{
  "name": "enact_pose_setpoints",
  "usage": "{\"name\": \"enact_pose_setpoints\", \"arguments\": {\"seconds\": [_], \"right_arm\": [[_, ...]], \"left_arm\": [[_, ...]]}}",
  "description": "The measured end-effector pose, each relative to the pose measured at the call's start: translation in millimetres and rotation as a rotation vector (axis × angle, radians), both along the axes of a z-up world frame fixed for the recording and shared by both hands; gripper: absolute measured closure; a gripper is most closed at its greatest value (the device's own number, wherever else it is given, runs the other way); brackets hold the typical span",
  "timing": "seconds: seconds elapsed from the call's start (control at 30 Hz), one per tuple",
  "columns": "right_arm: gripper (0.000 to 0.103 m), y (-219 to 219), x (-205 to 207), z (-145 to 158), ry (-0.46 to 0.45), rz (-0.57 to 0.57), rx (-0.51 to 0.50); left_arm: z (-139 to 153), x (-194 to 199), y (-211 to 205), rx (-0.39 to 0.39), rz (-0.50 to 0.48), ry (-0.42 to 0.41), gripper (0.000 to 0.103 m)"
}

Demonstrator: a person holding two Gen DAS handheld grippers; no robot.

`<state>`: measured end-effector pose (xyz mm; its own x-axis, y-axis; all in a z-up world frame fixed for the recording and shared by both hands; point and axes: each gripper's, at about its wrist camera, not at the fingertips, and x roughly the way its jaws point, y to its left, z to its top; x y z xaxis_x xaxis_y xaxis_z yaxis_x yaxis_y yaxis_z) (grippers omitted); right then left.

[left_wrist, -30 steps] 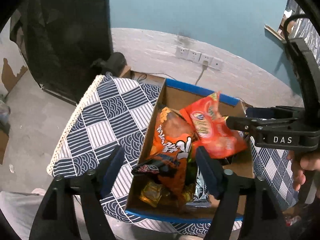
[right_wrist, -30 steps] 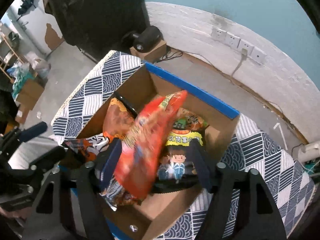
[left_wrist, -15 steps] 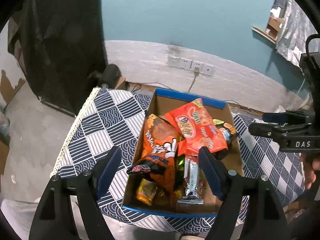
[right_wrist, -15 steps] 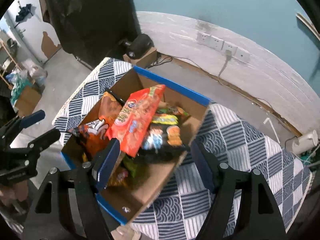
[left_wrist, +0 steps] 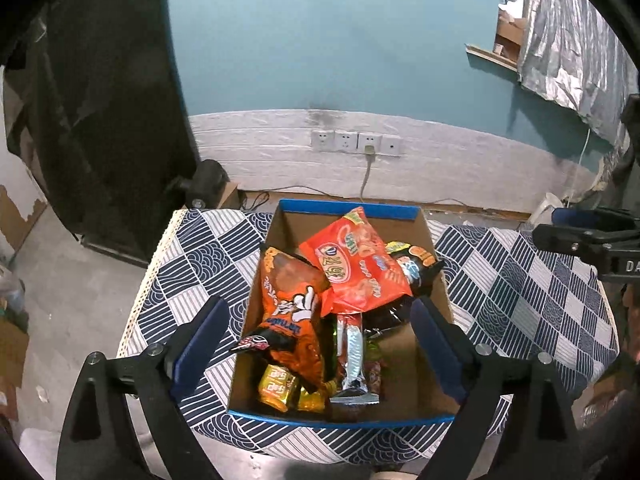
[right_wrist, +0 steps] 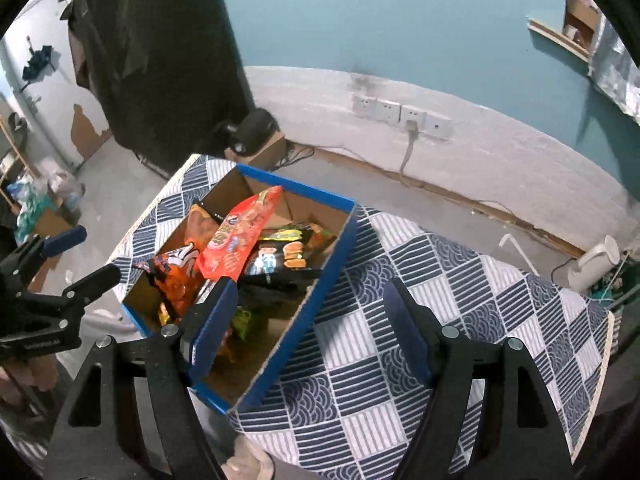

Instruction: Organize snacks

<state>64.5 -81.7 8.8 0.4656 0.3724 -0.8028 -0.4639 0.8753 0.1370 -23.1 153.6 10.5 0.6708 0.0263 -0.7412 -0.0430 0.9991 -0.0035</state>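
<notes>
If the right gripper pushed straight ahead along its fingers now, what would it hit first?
Probably the patterned tablecloth just beside the cardboard box, not the snacks. The open right gripper holds nothing; its left finger overlaps the box's edge, so depth is uncertain.

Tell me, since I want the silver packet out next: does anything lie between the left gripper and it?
Nothing visible blocks it from above. The left gripper is open and empty over the cardboard box. The silver packet lies exposed, though the red snack bag covers its far end and the orange bag crowds its left side.
</notes>
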Motion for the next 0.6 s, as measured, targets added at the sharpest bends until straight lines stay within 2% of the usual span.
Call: {"name": "enact_pose_setpoints", "arguments": {"seconds": [0.37,0.6], "right_arm": [[0.027,-18,-22,5,-0.051,0.01,0.006],[0.027,-27,-29,7,-0.07,0.012,0.007]], "left_arm": [[9,-4,-17,0.003,-0.022,-0.021,0.005],[4,1,-27,0.02,-0.032,-0.009,0.004]]}}
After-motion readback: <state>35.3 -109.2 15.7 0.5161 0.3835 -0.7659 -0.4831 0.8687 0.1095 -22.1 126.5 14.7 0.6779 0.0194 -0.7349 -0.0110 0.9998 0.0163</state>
